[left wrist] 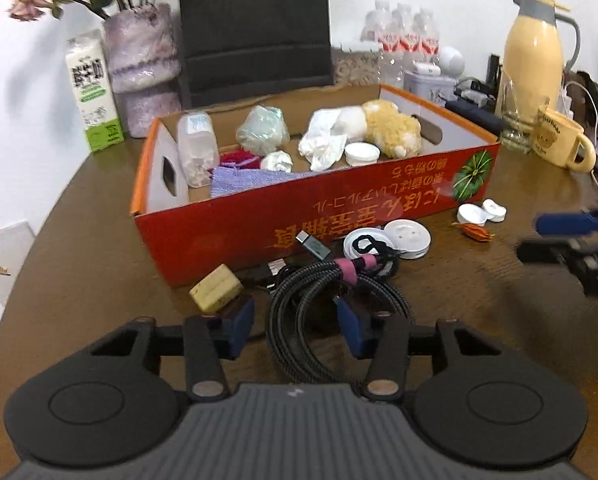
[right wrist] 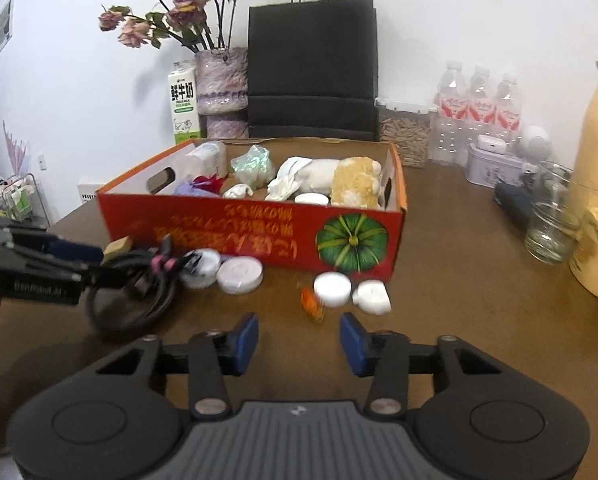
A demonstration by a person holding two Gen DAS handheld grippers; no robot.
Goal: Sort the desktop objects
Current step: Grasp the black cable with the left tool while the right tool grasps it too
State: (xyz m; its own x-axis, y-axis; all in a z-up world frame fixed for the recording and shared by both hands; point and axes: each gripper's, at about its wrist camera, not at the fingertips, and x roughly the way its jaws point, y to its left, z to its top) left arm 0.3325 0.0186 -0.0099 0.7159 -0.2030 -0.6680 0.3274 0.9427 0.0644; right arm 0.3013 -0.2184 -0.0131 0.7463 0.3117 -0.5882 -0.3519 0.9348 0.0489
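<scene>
Only the left wrist view shows the yellow mug (left wrist: 561,142) and the tan block (left wrist: 216,288) clearly; only the right wrist view shows the black bag's (right wrist: 313,68) handles and the pumpkin picture on the red box (right wrist: 259,236).

The left gripper (left wrist: 295,326) is held low over the table (left wrist: 99,272), pointing toward the box, its fingers (left wrist: 241,328) spread wide. The coiled cable (left wrist: 331,304) lies between them, its loop reaching from the gap forward toward the box; whether the pads touch it cannot be told. The tan block sits just ahead of the left finger.

The right gripper (right wrist: 299,338) is also low and level, facing the box, fingers (right wrist: 245,338) wide apart and holding nothing. Just ahead of the gap lies a small orange thing (right wrist: 312,302), with two white caps (right wrist: 332,289) beyond the right finger. Two round white lids (right wrist: 239,275) lie ahead and to the left, near the cable.
</scene>
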